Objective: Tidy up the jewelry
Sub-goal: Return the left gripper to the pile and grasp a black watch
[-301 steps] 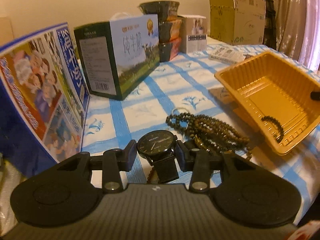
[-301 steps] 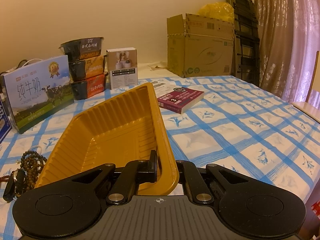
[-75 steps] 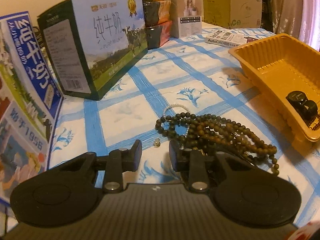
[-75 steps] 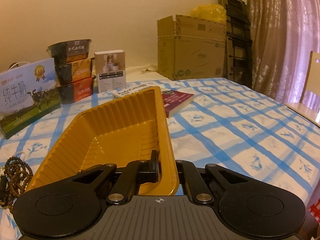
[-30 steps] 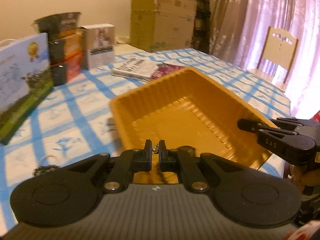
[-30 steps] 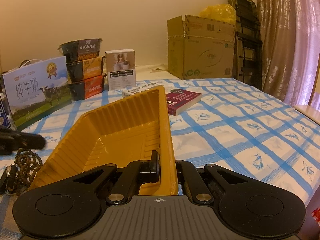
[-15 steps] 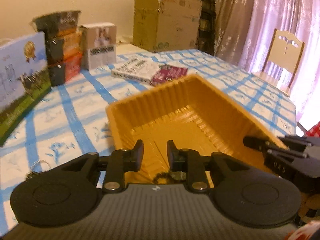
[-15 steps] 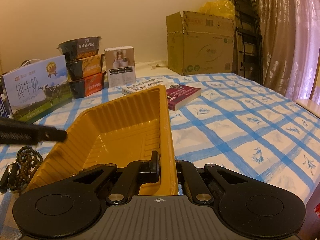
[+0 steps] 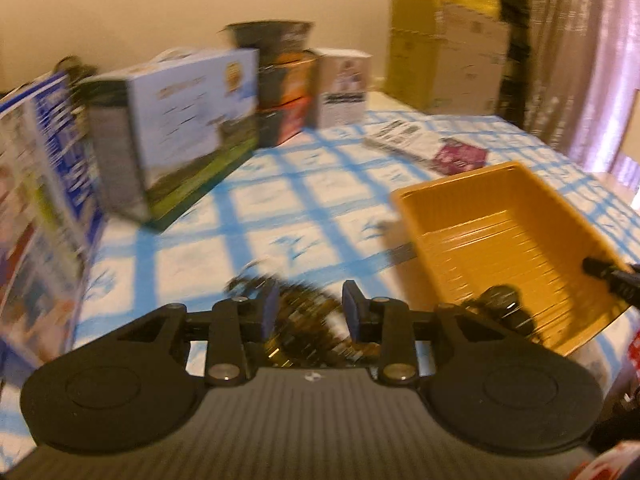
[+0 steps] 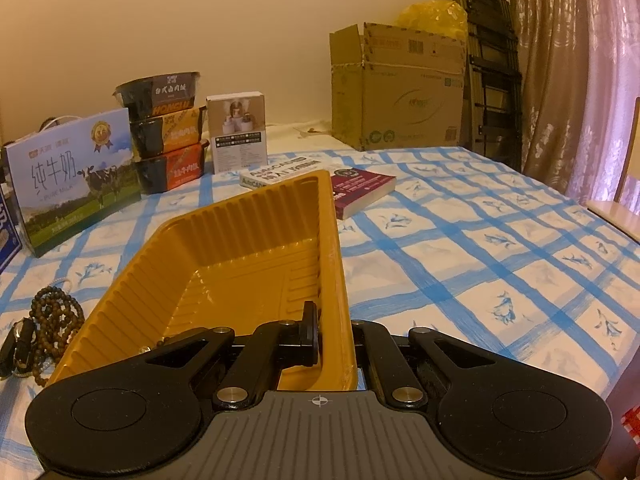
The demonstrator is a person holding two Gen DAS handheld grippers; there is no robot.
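Observation:
A yellow plastic tray [image 10: 256, 240] lies on the checked tablecloth, and it also shows in the left wrist view [image 9: 500, 216]. My right gripper [image 10: 332, 336] is shut on the tray's near right rim. A black watch [image 9: 498, 300] lies inside the tray's near corner. My left gripper [image 9: 308, 312] is open and empty, just above a blurred pile of brown bead strings [image 9: 304, 320] left of the tray. The same beads [image 10: 52, 316] show at the left in the right wrist view, with a dark object [image 10: 20, 344] beside them.
Milk cartons [image 9: 180, 120] stand at the left. Stacked food bowls [image 10: 164, 128], a small white box [image 10: 238, 132] and a cardboard box [image 10: 400, 92] stand at the back. Books [image 10: 356, 188] lie behind the tray. A chair [image 10: 628, 184] stands at the right.
My left gripper has opened, left the tray and swung left over the bead pile; its view is motion-blurred. The right gripper still holds the tray rim, barely moved.

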